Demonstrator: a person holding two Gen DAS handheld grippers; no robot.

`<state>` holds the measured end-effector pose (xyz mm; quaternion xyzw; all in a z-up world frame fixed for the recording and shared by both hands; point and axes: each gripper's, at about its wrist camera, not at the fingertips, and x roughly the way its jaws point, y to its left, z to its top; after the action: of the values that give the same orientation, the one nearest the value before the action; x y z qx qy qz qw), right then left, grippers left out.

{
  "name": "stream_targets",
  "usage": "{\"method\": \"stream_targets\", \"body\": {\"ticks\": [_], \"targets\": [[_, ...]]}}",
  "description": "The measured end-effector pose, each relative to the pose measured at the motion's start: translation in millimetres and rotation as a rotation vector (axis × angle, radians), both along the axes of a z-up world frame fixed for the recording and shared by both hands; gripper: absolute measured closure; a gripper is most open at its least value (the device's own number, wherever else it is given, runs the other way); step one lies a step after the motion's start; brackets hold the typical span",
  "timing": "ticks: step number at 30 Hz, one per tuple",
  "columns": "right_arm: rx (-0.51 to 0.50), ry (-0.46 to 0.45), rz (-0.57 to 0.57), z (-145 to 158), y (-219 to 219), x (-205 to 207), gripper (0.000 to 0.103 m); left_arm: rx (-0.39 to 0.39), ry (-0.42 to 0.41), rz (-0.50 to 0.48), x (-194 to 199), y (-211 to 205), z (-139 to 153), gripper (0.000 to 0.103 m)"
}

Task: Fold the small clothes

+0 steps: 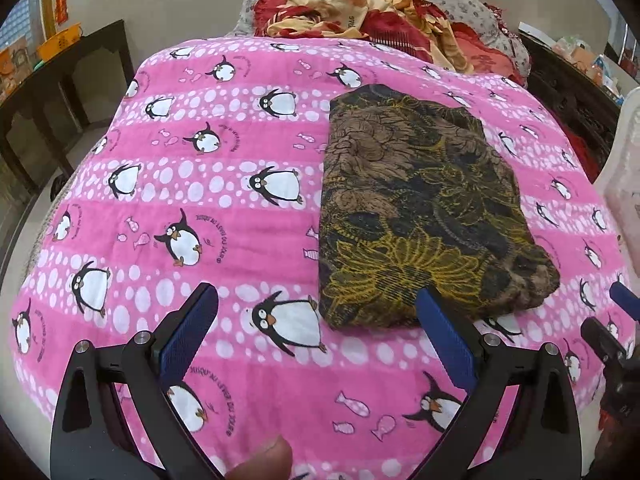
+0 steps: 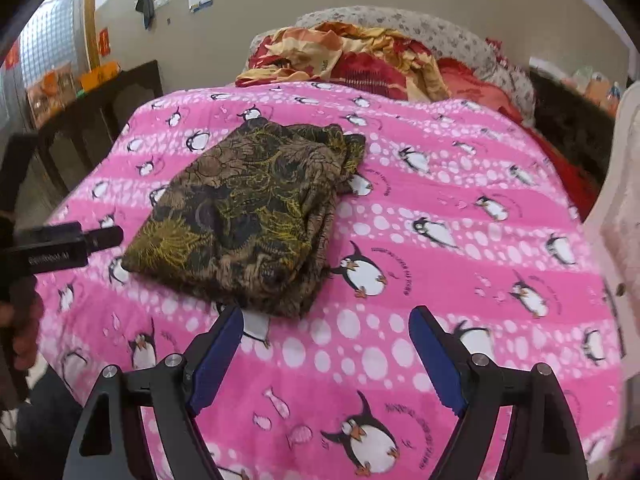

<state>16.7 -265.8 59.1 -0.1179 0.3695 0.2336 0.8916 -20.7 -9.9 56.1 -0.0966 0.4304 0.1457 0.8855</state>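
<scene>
Lying flat on the pink penguin blanket [image 1: 224, 240], the folded garment [image 1: 424, 216], a brown and black cloth with yellow flower outlines, forms a rough rectangle several layers thick. From the left wrist view it sits ahead and to the right of the left gripper [image 1: 318, 308], whose blue-padded jaws stand wide apart with only blanket between them; the right pad's tip overlaps the garment's near edge in the picture, though whether it touches the cloth cannot be told. From the right wrist view the garment [image 2: 248, 216] lies ahead and to the left of the right gripper [image 2: 326, 324]. Its jaws are also spread wide and hold nothing, and the left pad's tip shows just at the garment's near corner, where the stacked layers fan out slightly. The left gripper's dark body shows at the left edge of that view, beside the garment. Beyond the blanket a heap of red and orange bedding [image 2: 360, 64] is bunched at the far end, well apart from the garment.
</scene>
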Motion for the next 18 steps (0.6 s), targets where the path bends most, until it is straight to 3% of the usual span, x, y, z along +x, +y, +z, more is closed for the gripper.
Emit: {"method": "stream_targets", "body": {"ticks": [4,7,11,18], "targets": [[-0.040,-0.055,-0.019,8.5,0.4,-12.2,0.019,0.046,0.006,0.014,-2.5,-7.3,3.9,0.003],[-0.017,-0.095,-0.032,17.2,-2.1,-21.5,0.013,0.026,0.003,0.001,-5.8,-11.1,5.5,0.003],[-0.003,-0.152,-0.068,26.6,-5.8,-29.8,0.012,-0.001,-0.009,0.001,-10.6,-17.4,13.5,0.003],[0.045,-0.050,-0.049,30.4,-5.4,-29.2,0.012,-0.015,-0.024,-0.003,-18.4,-29.5,26.4,0.003]]}}
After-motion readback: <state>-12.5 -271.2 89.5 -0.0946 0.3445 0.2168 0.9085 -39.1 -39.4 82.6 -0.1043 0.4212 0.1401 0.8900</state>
